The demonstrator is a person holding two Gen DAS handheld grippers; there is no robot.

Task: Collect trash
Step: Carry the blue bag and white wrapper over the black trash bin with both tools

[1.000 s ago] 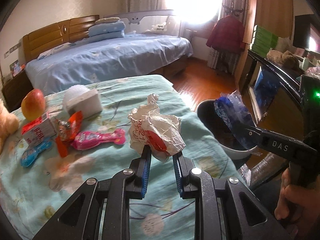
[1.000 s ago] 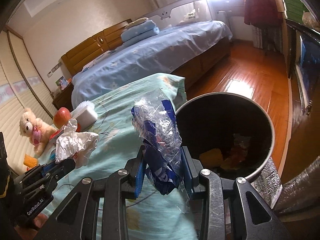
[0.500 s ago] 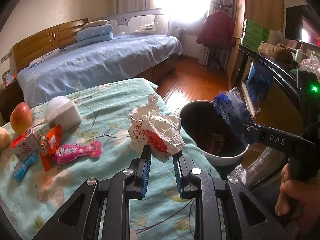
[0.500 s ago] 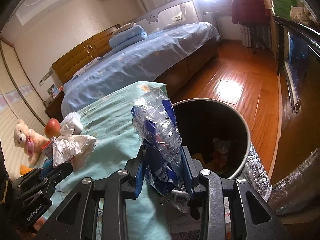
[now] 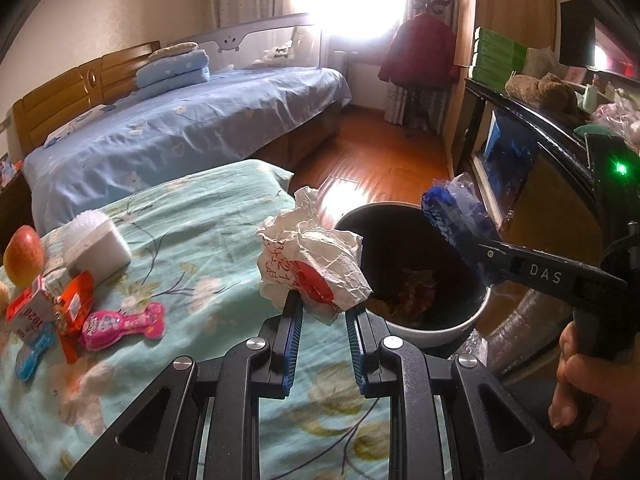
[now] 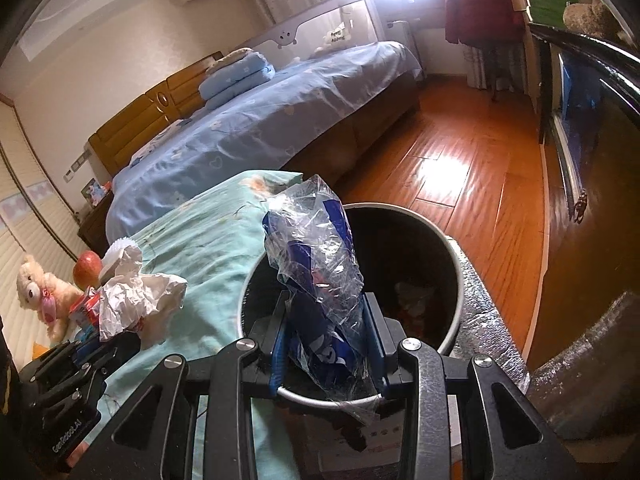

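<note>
Left wrist view: the round trash bin stands off the edge of the green floral cloth, with reddish and tan scraps in its dark bottom. The left gripper pinches a crumpled white paper wrapper — jaws narrow, held above the cloth's edge just beside the bin. The right gripper reaches over the bin.

Right wrist view: the bin sits directly below. The right gripper is clamped on a clear blue-printed plastic bag — over the opening.
</note>
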